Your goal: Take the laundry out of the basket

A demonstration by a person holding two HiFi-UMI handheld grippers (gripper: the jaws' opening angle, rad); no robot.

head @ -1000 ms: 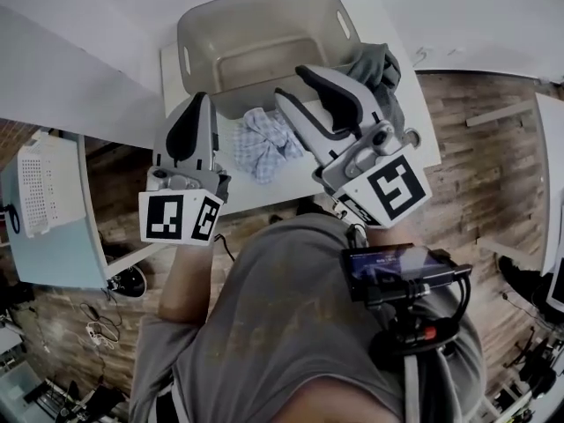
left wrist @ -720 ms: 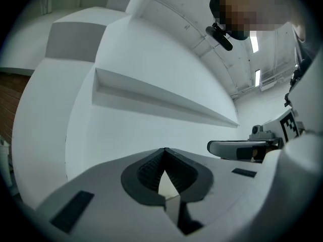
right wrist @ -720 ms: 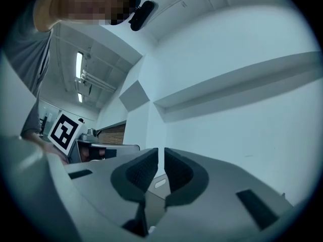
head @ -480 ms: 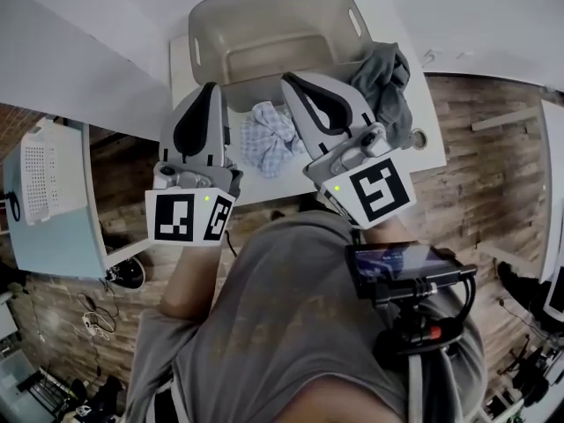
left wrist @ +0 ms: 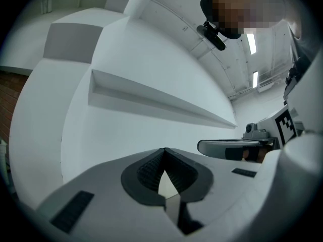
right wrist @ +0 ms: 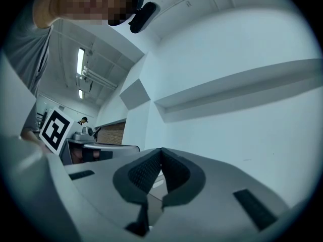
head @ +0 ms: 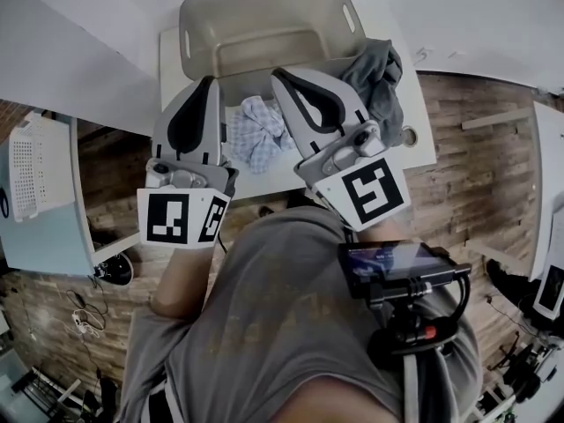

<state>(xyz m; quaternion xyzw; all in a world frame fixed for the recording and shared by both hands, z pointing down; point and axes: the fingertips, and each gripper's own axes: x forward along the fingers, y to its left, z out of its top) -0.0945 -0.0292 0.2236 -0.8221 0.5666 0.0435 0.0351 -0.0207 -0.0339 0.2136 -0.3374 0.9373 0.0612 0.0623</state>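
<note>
Jaws of the left gripper (left wrist: 165,158) pressed together, nothing between. Same for the right gripper (right wrist: 161,158): tips touching, empty. Both held about level over the near edge of the desk (head: 421,148) and aimed at the white wall, probably resting with nothing more to lift. Between them on the desk, the checked cloth (head: 256,130), already out. To the right, the grey garment (head: 377,73), heaped against the basket's corner. Behind, the basket (head: 256,25), bare inside, so the task likely done.
</note>
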